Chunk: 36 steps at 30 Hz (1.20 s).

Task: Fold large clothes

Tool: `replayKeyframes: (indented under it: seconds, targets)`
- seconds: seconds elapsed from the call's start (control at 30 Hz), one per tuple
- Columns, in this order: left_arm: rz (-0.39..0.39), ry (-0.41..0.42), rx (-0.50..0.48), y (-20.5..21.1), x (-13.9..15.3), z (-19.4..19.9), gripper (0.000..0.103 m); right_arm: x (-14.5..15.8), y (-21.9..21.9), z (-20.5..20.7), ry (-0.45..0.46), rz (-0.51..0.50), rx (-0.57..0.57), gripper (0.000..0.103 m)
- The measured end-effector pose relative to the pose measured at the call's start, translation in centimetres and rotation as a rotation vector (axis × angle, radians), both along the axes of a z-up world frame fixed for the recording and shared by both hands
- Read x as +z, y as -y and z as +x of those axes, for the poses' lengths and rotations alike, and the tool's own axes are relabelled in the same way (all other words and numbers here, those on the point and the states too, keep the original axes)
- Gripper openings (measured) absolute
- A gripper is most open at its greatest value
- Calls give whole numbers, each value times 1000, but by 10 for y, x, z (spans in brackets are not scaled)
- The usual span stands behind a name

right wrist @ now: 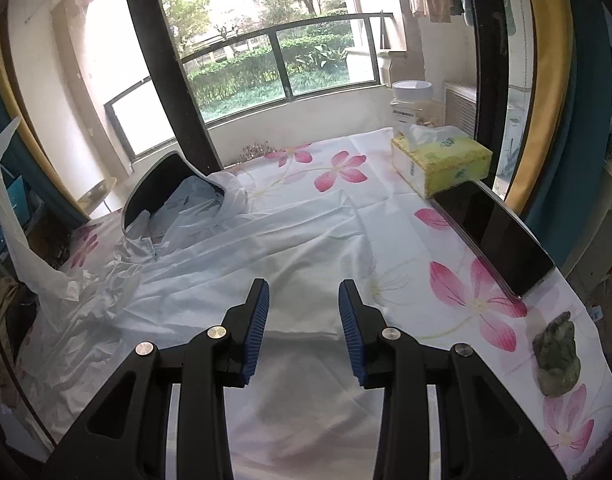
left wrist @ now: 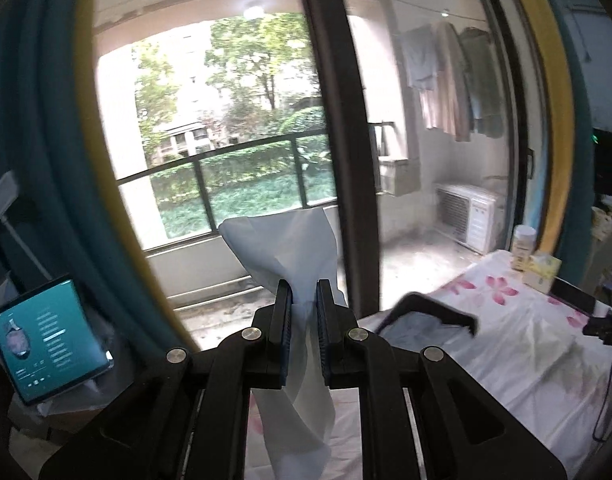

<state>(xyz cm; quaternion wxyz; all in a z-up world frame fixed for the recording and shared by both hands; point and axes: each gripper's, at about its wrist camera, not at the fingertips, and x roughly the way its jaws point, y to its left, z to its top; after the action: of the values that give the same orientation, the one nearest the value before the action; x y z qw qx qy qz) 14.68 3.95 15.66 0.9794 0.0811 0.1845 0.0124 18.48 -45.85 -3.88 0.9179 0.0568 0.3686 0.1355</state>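
Left gripper [left wrist: 304,300] clamps pale garment [right wrist: 210,264], lifted. Right gripper [right wrist: 304,304] half open, empty, over garment. Tissue box [right wrist: 439,160] beyond garment; print unreadable.

Thin, crinkled pale cloth garment [right wrist: 226,264] lies on smooth floral cotton-like tablecloth [right wrist: 445,280]; glossy black phone [right wrist: 493,236].

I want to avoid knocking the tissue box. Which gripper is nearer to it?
Right. The right gripper hovers open over the garment, tissue box just ahead-right; the left gripper holds fabric up, box far off.
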Motion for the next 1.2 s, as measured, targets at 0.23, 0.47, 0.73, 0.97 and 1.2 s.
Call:
replayKeyframes:
  seconds: [0.23, 0.47, 0.73, 0.97, 1.2]
  targets:
    - [-8, -85, -93, 62, -30, 24, 13, -7, 23, -7, -1, 38, -15, 36]
    - [-81, -196, -176, 113, -85, 50, 13, -10, 37, -16, -1, 51, -18, 36]
    - [-194, -393, -327, 163, -152, 61, 53, -11, 48, -21, -8, 52, -49, 36]
    - [-192, -422, -307, 111, -158, 22, 54, -11, 38, -19, -31, 13, -40, 36]
    - [-226, -448, -124, -7, -183, -9, 55, -12, -14, 6, -65, -61, 53, 36]
